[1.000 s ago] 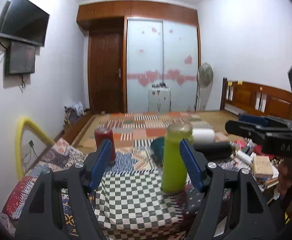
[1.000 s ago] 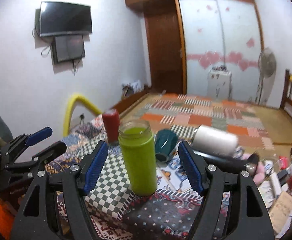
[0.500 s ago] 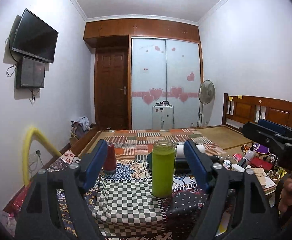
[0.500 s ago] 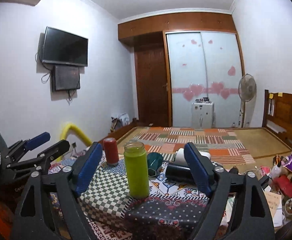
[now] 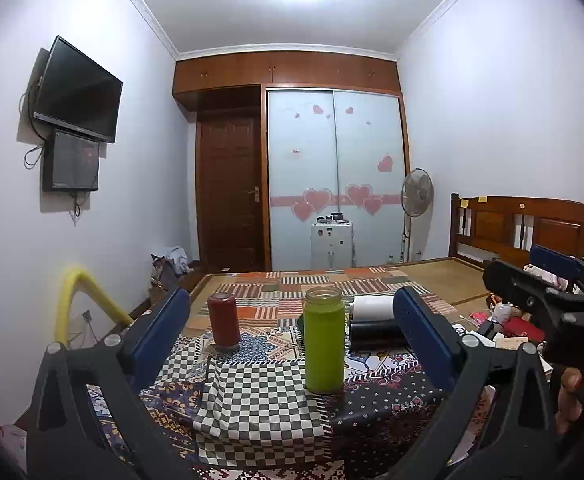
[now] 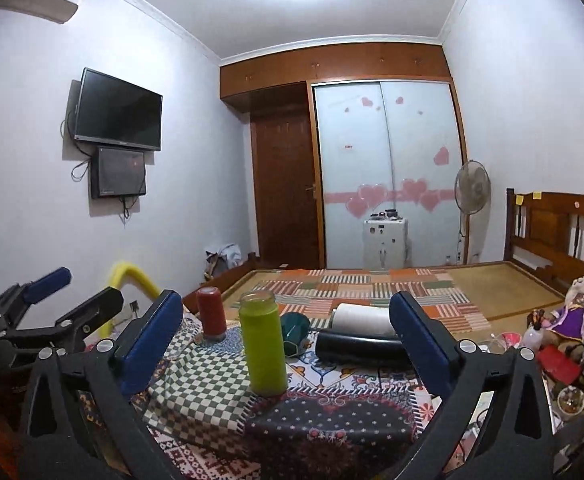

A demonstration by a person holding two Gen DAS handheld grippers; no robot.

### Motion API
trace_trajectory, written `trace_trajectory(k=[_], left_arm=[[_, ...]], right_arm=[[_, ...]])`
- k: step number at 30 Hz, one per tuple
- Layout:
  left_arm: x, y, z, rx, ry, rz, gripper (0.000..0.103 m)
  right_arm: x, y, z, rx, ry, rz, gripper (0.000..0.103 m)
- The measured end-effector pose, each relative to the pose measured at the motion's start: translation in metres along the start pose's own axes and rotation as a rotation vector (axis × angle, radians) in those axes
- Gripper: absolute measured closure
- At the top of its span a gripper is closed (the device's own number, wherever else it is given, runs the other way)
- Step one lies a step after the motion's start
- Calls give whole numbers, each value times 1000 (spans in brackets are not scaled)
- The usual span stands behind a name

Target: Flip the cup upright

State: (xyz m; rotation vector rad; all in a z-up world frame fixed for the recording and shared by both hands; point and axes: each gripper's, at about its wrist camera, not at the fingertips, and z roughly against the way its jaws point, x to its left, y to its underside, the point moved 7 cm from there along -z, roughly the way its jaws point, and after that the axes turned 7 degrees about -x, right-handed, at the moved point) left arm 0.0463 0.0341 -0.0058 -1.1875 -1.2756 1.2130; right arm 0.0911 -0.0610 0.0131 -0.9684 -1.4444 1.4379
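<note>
A lime-green cup [image 5: 324, 344] stands upright, mouth up, on the patchwork-covered table [image 5: 251, 412]; it also shows in the right wrist view [image 6: 263, 346]. My left gripper [image 5: 292, 332] is open and empty, back from the cup. My right gripper [image 6: 287, 340] is open and empty too, back from the cup. A red cup [image 5: 223, 322] stands behind on the left. A white cup [image 5: 372, 307], a black cup [image 5: 376, 336] and a teal cup [image 6: 295, 326] lie on their sides behind the green one.
Clutter of small items [image 6: 552, 360] sits at the table's right edge. A yellow tube [image 5: 79, 300] arches at the left. A bed with a patchwork mat [image 6: 372, 284] lies beyond the table. The other gripper shows at each view's side [image 5: 552, 300].
Both grippers have pulled back and up from the green cup, which stays upright on the table. The views now take in more of the room and ceiling.
</note>
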Motion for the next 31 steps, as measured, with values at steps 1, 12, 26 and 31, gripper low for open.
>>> trace_trajectory(k=[1,12,26,31], left_arm=[[-1,0,1,1,2,0,0],[2,4,-3,29,19,40,0],[2,6,-6,40,22,37,0],[0,8,-7,51,31,39,0]], right_arm=[[0,0,3,0,0,2,0],[-1,0,11,-7,8,4,0],[-3,-3,14,-16,19,14,0],[-1,-3,16,-13,17,12,0]])
